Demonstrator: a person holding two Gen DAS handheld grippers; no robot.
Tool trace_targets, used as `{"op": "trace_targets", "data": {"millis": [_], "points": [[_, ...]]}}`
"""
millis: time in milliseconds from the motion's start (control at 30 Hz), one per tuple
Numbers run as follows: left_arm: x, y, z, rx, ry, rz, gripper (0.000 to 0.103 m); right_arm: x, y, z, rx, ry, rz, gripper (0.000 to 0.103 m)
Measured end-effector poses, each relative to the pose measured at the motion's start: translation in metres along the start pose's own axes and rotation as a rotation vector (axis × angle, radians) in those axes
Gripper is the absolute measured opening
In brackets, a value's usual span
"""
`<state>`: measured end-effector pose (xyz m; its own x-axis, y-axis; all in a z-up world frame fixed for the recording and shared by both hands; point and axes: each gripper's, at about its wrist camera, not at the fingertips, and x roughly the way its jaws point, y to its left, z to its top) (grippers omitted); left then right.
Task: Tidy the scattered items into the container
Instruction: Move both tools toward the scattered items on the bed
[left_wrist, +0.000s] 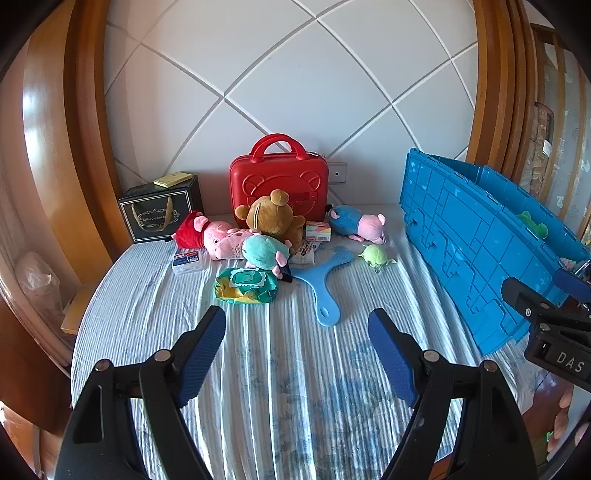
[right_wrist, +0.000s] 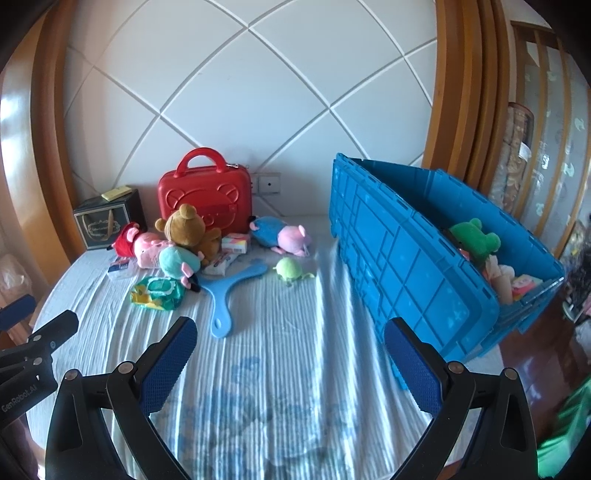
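Scattered on the striped bed sheet lie a brown bear (left_wrist: 273, 218), a pink pig plush (left_wrist: 218, 236), a teal plush (left_wrist: 264, 251), a blue pig plush (left_wrist: 356, 221), a small green plush (left_wrist: 375, 254), a blue boomerang (left_wrist: 325, 280) and a green wipes pack (left_wrist: 245, 286). The blue crate (right_wrist: 406, 251) stands at the right, holding a green frog plush (right_wrist: 476, 240) and other items. My left gripper (left_wrist: 297, 321) hovers open over bare sheet in front of the pile. My right gripper (right_wrist: 291, 332) is open beside the crate's near corner, with nothing between its fingers.
A red case (left_wrist: 279, 181) and a black gift box (left_wrist: 159, 214) stand against the white padded headboard. A clear plastic box (left_wrist: 188, 260) and a small coloured box (left_wrist: 317, 232) lie among the toys. Wooden bed frame curves along both sides. The bed's edge drops off at the left.
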<state>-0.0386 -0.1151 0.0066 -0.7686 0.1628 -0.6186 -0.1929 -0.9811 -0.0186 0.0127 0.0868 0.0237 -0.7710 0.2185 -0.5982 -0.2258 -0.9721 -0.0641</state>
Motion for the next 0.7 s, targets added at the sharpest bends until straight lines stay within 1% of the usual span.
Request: {"op": "trace_targets", "data": {"millis": [267, 433, 533, 700], "points": [[0.016, 0.007, 0.003, -0.05, 0.011, 0.006, 0.079, 0.01, 0.003, 0.007, -0.025, 0.005, 0.006, 0.103], [0.04, 0.007, 0.007, -0.065, 0.043, 0.034, 0.079, 0.036, 0.002, 0.013, -0.035, 0.024, 0.037, 0.103], [0.061, 0.011, 0.01, -0.077, 0.069, 0.087, 0.079, 0.062, 0.002, 0.019, -0.035, 0.039, 0.076, 0.103], [0.102, 0.025, 0.014, -0.111, 0.123, 0.192, 0.079, 0.123, 0.005, 0.034, -0.049, 0.088, 0.163, 0.103]]}}
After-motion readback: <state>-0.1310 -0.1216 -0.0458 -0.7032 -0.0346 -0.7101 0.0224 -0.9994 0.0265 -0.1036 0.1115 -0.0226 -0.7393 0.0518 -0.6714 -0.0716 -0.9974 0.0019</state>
